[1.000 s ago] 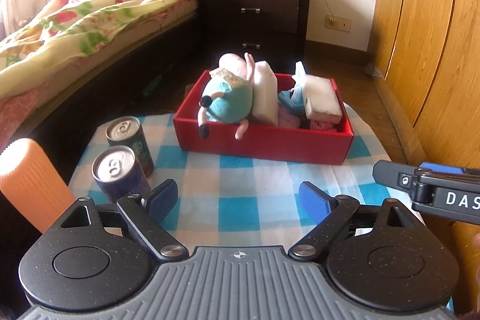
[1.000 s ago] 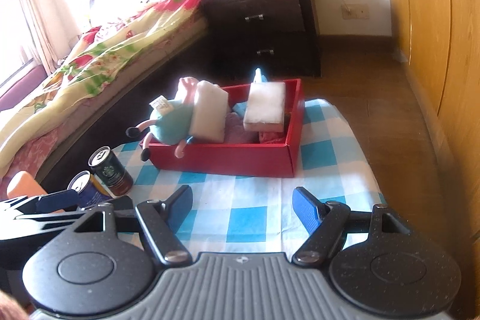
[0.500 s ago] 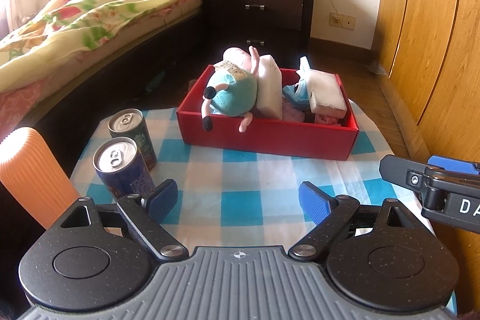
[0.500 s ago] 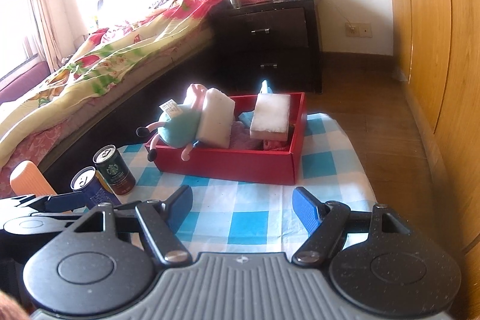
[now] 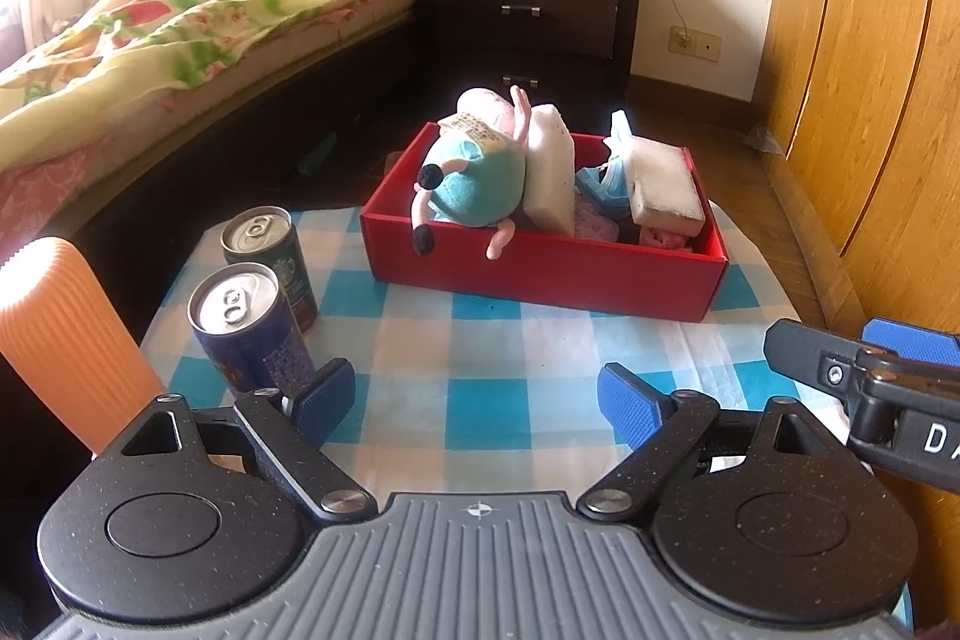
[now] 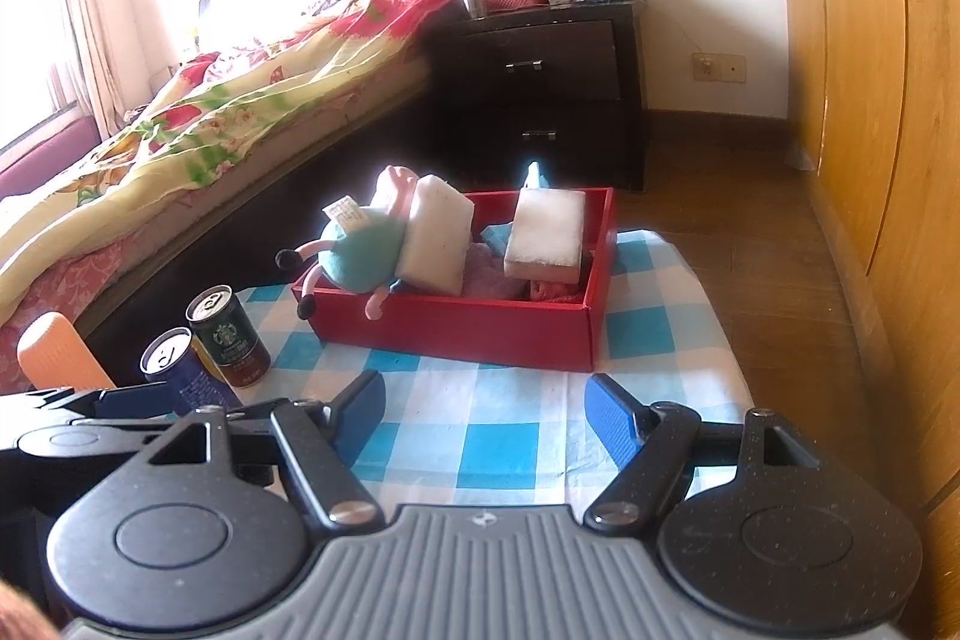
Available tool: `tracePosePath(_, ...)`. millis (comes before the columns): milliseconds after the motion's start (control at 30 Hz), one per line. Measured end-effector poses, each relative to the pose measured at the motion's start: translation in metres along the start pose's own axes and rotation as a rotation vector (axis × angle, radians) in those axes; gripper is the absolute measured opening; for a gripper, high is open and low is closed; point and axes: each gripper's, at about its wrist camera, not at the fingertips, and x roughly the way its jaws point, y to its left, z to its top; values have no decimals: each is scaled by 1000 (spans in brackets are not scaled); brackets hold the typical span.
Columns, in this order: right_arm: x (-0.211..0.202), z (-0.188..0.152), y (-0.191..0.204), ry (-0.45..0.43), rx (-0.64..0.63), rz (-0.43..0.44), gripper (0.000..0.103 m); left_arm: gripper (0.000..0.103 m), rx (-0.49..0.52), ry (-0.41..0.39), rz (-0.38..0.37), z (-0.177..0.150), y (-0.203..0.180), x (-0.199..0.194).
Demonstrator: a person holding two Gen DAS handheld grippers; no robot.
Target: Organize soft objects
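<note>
Grippers, left gripper and right gripper, hover tilted downward before red box, fingers apart, empty

Bare cloth before box; cans left.
</note>
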Motion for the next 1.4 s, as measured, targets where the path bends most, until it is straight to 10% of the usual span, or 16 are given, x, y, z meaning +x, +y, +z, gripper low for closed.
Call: tracePosePath(1400,8,-6,5,-17,-41,-98,52,85,-14,3,-1,-1,-2,-2)
